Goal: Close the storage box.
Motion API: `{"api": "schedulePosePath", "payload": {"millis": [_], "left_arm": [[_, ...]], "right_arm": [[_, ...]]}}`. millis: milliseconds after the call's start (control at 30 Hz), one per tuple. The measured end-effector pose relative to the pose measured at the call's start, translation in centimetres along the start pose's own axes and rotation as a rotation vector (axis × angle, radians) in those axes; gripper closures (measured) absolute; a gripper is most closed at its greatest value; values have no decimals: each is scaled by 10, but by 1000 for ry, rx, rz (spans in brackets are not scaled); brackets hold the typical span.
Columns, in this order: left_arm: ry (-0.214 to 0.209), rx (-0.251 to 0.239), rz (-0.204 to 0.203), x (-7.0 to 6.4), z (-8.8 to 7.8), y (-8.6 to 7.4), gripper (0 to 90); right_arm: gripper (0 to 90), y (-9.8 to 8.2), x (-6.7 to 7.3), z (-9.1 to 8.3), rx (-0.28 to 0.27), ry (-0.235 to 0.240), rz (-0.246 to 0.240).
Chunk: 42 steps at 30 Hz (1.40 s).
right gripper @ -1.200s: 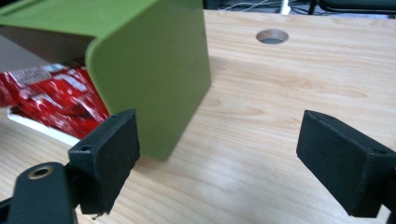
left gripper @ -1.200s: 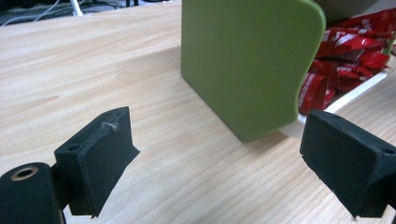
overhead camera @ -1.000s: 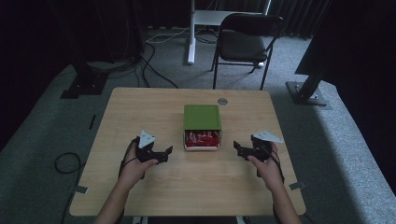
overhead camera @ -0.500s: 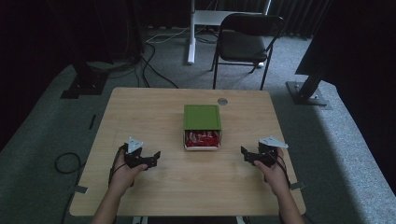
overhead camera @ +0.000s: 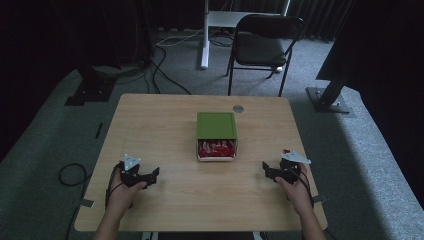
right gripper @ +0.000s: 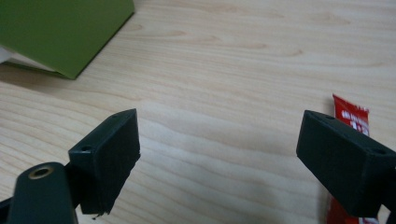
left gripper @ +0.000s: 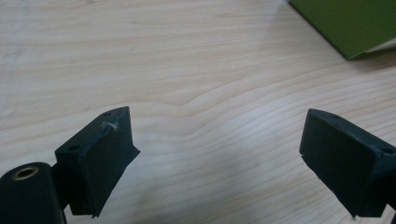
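A green box (overhead camera: 216, 125) sits mid-table, its lid slid back over a white tray of red packets (overhead camera: 216, 148). My left gripper (overhead camera: 150, 177) rests low at the front left, jaws open and wide apart over bare wood (left gripper: 217, 126); the box corner (left gripper: 348, 28) lies ahead to its right. At the front right, my right gripper (overhead camera: 268, 172) is also open and holds nothing (right gripper: 219, 126). A single red packet (right gripper: 350, 116) lies on the table beside its right jaw, also seen as a red spot (overhead camera: 286, 150). The green box (right gripper: 60, 32) is ahead to its left.
The wooden table (overhead camera: 165, 120) has a small round grey disc (overhead camera: 238, 108) near its far edge. A black folding chair (overhead camera: 265, 45) and a white desk leg (overhead camera: 204, 40) stand beyond the table. Cables (overhead camera: 165, 75) trail over the grey carpet.
Both hands have drawn back from beside the box toward the table's near edge, the left one also drifting outward. The box has not moved.
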State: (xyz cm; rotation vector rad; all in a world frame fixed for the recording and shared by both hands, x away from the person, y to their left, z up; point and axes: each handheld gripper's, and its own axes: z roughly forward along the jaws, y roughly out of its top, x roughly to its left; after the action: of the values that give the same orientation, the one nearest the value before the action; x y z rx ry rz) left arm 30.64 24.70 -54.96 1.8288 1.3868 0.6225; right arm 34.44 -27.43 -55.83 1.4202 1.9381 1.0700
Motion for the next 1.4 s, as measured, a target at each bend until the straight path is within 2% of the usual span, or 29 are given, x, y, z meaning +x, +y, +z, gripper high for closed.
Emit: {"api": "schedulePosePath", "payload": {"millis": [233,433,567,700,733,867,1100,1333,1400], "left_arm": [[33,6,-30,14,-7,-10,107],[86,13,-69,28,-12,-19,107],[99,32,-85,35,-15,-26,107],[136,50,-105,42,-17,-31,107],[134,49,-113,42,-18,-32,107],[149,71,-122,45,-20,-34,107],[154,86,-114,48,-23,-37,108],[179,96,-104,50,-27,-40,108],[202,95,-101,49,-28,-40,132]], "right_arm": [[128,-9,-5,1,29,-44,-12],[127,-13,-7,1,34,-55,12],[128,-15,-8,3,57,-59,0],[128,-14,-7,4,66,-61,1],[128,-14,-7,5,73,-65,-1],[130,-14,-5,7,105,-57,-24],[129,-14,-6,9,134,-64,-12],[127,-14,-7,9,137,-62,-4],[127,-14,-7,9,137,-61,-2]]}}
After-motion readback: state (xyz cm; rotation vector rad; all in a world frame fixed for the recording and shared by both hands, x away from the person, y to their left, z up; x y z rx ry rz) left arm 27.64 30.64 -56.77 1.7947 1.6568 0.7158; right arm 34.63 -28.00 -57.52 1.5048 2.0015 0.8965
